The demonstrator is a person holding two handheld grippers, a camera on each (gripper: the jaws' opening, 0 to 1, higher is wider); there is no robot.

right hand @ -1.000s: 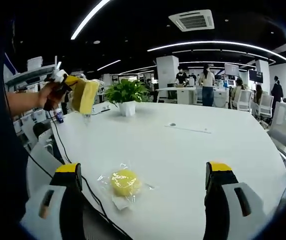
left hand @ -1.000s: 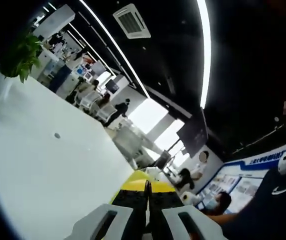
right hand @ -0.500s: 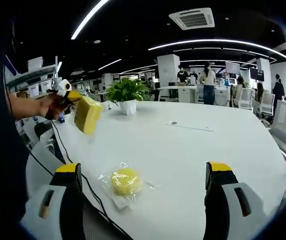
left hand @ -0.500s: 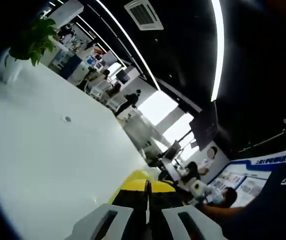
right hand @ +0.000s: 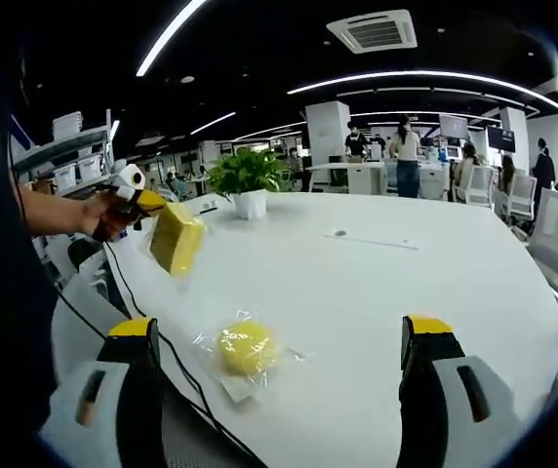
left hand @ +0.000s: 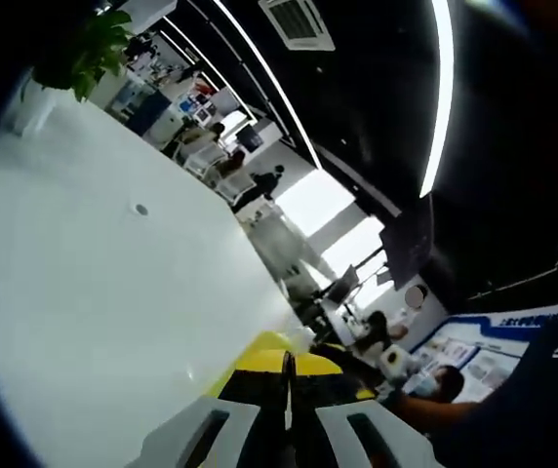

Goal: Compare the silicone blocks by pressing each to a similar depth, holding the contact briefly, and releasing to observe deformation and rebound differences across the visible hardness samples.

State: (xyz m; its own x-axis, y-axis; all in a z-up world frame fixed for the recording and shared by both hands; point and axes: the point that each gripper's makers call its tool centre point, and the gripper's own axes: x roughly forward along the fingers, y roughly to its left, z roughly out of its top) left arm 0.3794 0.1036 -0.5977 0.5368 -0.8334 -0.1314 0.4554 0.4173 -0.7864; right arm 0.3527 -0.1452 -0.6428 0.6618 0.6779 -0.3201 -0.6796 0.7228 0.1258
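left gripper view: left gripper (left hand: 287,390) w/ jaws pressed nearly together, pinching a yellow rectangular silicone block (left hand: 277,353) whose top edge pokes out past the dark pads. block aloft, off the white round table (left hand: 84,292), which tilts across the left of the view. small round grommet (left hand: 140,209) in the tabletop, leafy potted plant in a white pot (left hand: 74,58) at the far edge. beyond: open office, dark ceiling w/ strip lights and an a/c vent, seated people, a blue wall board.

right gripper view: right gripper (right hand: 284,380) spread wide, nothing between the jaws. directly ahead and just beyond them, slightly left of centre, a round yellow silicone sample in a clear plastic bag (right hand: 246,348) flat on the table (right hand: 425,283). no long axis to speak of, round. up left, the left gripper (right hand: 147,207) in a person's hand, carrying the yellow block (right hand: 178,239) tilted in air above the table edge, well apart from the bagged sample. black cable (right hand: 152,327) trailing down from it across the table edge. right gripper clearly nearer the bagged sample; prob the one to press it. surface white, smooth, hard. same plant (right hand: 248,180), desks, standing people behind.
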